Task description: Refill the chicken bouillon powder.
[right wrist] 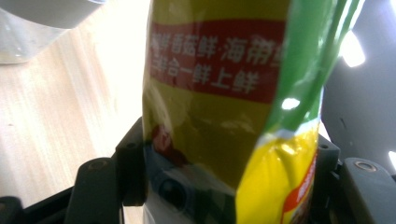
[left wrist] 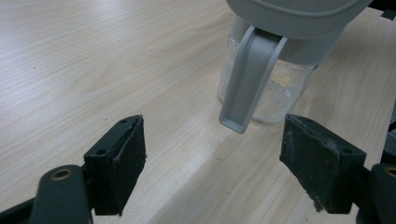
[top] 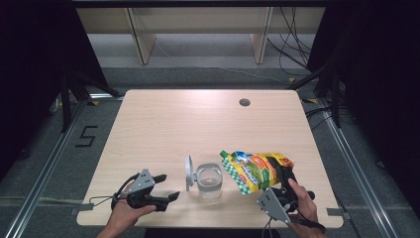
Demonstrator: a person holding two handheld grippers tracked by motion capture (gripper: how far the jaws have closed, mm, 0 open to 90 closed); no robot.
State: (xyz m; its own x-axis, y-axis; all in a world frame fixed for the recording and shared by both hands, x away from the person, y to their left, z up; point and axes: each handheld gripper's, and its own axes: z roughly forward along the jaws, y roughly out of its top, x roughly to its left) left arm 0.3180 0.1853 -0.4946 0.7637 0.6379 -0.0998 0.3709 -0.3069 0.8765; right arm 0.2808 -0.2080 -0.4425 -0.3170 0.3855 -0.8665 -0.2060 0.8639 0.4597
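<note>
**Printed pouch held beside an open glass jar**

The right hand-held gripper (top: 278,174) is clamped on a yellow, green and red pouch (top: 255,170), holding it off the surface (top: 198,124) near the front edge, toward the right front corner. In the high view the pouch lies tilted, its green checked end pointing left toward the glass jar (top: 210,181), close to the jar's rim but apart from it. The right gripper view shows the pouch (right wrist: 224,116) standing between the two black jaws, which press on its sides. A red band across the yellow pack carries white Chinese characters in two lines (blurred, so I cannot read them reliably), and a green strip runs down one edge. No brand name can be made out.

The jar stands near the middle of the front edge, with its grey lid (top: 189,172) swung open and upright on the left side. In the left gripper view the jar (left wrist: 275,88) holds a little pale, crumbly matter at the bottom, and a grey latch (left wrist: 247,84) hangs down its front.

The left hand-held gripper (top: 167,187) sits low near the front left of the surface, pointing at the jar, its jaws spread wide with nothing between them. A round hole (top: 244,102) lies toward the far right corner.
</note>
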